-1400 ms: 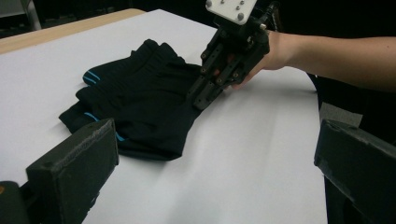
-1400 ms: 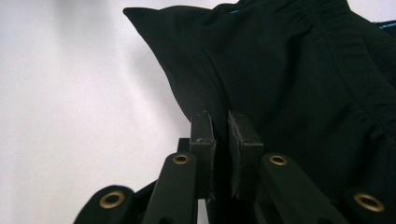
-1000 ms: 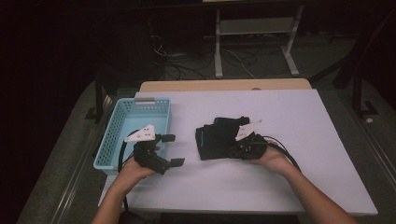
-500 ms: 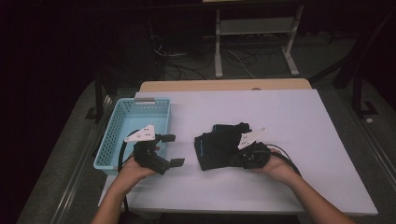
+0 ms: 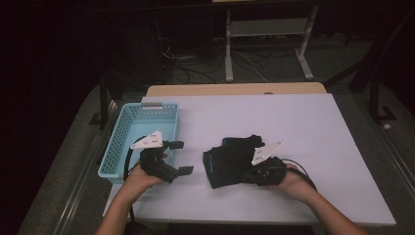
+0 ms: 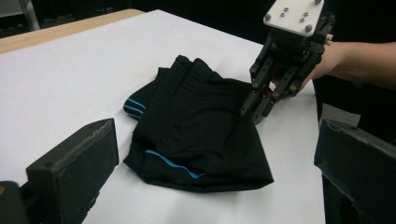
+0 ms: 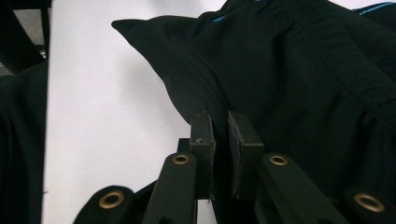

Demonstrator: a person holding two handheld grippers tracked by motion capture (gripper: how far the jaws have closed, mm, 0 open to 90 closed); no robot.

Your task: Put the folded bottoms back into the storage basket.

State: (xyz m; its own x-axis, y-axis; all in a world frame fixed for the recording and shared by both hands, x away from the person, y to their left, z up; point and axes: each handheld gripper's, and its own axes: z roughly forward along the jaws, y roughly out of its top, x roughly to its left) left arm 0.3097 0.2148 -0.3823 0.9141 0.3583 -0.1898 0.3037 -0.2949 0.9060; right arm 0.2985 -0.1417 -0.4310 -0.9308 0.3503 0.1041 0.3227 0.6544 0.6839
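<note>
From the high view we see the folded black fabric shorts with blue stripes (image 5: 229,161) lying mid-front on the white table (image 5: 303,127), our right gripper (image 5: 247,177) at their near right edge and our left gripper (image 5: 180,157) just beside the light blue plastic basket (image 5: 128,132). In the left gripper view its fingers (image 6: 74,168) stand released, wide apart. In the right gripper view the fingers (image 7: 201,135) are clenched on the shorts' fabric.
</note>
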